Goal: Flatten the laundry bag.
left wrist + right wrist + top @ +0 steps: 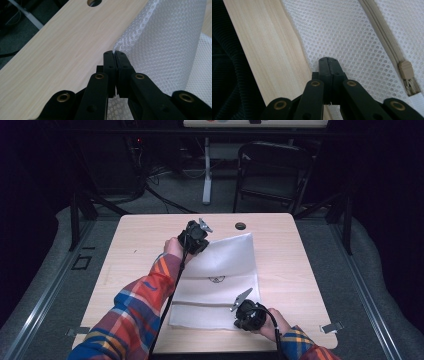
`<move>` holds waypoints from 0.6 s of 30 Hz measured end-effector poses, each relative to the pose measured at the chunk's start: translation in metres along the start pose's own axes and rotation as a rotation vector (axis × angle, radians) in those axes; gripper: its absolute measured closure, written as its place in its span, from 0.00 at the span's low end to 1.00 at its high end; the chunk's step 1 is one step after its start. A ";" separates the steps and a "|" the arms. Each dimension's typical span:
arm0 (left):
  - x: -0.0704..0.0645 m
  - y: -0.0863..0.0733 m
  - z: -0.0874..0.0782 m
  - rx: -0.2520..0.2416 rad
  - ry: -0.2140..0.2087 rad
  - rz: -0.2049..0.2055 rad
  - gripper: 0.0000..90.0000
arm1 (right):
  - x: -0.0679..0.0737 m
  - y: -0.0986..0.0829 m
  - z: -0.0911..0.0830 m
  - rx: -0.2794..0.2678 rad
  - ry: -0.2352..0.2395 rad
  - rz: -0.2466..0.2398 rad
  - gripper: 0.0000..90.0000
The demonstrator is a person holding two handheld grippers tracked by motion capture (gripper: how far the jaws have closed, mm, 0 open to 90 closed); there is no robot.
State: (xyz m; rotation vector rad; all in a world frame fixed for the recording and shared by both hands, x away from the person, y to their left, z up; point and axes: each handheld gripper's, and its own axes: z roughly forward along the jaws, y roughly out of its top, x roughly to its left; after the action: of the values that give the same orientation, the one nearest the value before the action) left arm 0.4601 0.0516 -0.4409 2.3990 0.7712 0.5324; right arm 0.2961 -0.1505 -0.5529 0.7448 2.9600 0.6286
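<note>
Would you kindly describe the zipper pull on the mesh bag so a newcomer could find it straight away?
Start at the wooden table and find the white mesh bag lying on it. Follow the beige zipper running across the bag's near part. The zipper pull is the small tan tab on it, the one solid piece against the honeycomb mesh.

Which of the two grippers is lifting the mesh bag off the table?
The left gripper, at the far corner: the mesh bag curls up there. The right gripper pinches the near edge, which lies flat by the zipper.
</note>
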 end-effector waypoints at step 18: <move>0.011 0.023 0.022 -0.041 0.076 -0.034 0.98 | 0.001 -0.003 -0.001 0.001 0.006 0.032 1.00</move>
State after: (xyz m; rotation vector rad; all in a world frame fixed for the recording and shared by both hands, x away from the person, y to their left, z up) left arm 0.4888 0.0345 -0.4415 2.3350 0.8245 0.6226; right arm 0.2943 -0.1526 -0.5530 0.7929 2.9602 0.6318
